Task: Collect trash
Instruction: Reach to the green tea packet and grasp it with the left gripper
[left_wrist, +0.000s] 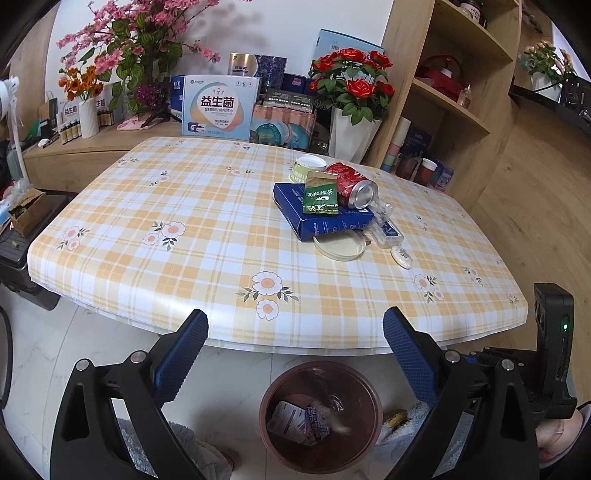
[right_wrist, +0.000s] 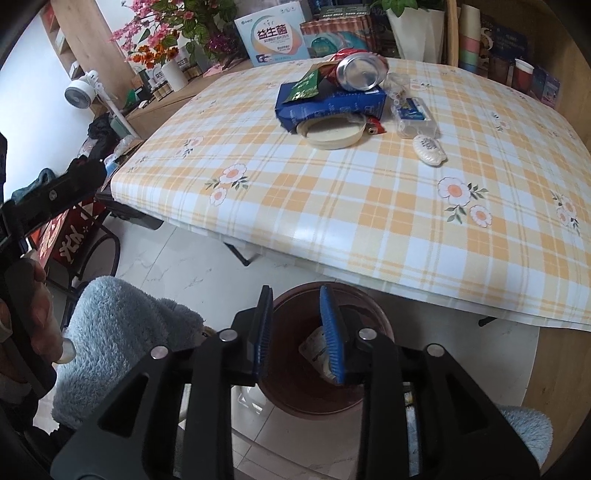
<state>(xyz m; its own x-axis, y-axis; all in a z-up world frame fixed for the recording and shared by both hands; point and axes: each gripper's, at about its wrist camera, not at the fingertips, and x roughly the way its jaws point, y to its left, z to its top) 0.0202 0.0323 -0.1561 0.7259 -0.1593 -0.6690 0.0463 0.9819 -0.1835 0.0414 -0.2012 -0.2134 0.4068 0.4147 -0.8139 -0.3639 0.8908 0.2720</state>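
Hiding under blue box (right_wrist: 332, 101), red wrapper (right_wrist: 375, 127)

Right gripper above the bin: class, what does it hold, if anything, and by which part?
Nothing. The right gripper stands open over the bin with only empty space between its pads.

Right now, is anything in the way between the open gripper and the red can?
Nothing visible blocks it. From the left gripper, bare tablecloth runs up to the pile. The red can lies on top of the blue box, with the green tea packet leaning beside it.
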